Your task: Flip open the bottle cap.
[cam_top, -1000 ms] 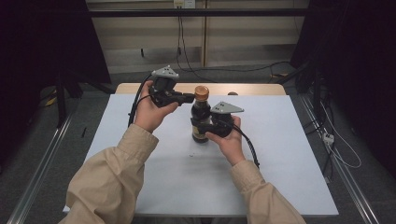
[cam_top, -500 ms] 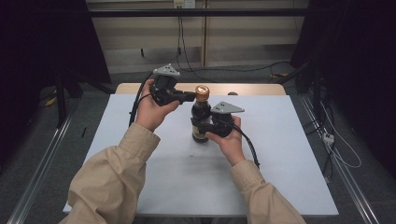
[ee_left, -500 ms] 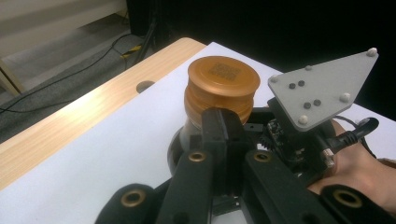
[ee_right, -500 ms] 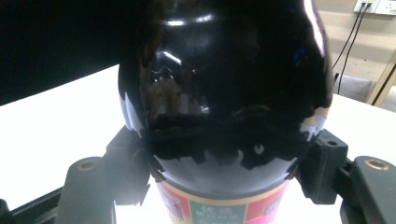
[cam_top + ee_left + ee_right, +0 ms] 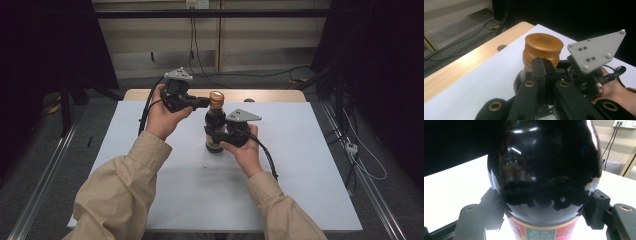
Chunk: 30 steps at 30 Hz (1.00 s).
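A dark glass bottle [image 5: 215,131] with an orange-brown cap [image 5: 216,98] stands upright near the middle of the white table [image 5: 300,150]. My right gripper [image 5: 216,136] comes in from the right and is shut on the bottle's body. In the right gripper view the glossy bottle [image 5: 544,165] sits between the two jaws of my right gripper [image 5: 545,206], above a coloured label. My left gripper [image 5: 204,102] is held higher, its jaws shut together with the tips against the side of the cap [image 5: 544,45]. The left gripper view shows my left gripper [image 5: 543,65] just below the cap's rim.
A wooden strip [image 5: 270,94] with a round hole [image 5: 502,47] runs along the table's far edge. Cables [image 5: 260,75] lie on the floor behind it, and metal rails [image 5: 45,175] flank the table on both sides. Dark curtains stand at left and right.
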Available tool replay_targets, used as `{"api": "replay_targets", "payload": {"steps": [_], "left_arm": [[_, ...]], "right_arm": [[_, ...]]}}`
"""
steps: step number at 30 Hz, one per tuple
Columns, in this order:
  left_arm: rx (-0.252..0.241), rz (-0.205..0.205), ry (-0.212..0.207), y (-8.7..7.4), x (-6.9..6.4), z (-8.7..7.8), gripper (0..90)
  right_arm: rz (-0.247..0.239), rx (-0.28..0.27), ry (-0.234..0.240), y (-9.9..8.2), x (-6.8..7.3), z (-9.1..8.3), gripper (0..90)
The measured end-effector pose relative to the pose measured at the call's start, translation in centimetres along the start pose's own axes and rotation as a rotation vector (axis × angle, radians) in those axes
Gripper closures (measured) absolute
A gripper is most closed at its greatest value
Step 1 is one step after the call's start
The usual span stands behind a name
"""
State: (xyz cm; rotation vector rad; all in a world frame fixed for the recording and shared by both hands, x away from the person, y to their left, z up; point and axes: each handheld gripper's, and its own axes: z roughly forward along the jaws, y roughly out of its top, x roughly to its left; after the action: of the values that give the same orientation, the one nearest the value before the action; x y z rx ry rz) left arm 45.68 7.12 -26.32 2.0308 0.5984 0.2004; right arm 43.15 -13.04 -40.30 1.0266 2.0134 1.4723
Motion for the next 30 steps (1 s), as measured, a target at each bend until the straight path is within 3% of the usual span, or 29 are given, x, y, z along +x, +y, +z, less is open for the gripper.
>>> {"api": "replay_targets", "payload": {"steps": [30], "left_arm": [[-0.013,-0.001,0.002,0.93,-0.19,0.17,90.0]], "right_arm": [[0.008,-0.006,-0.002,-0.09,-0.08,-0.02,30.9]]}}
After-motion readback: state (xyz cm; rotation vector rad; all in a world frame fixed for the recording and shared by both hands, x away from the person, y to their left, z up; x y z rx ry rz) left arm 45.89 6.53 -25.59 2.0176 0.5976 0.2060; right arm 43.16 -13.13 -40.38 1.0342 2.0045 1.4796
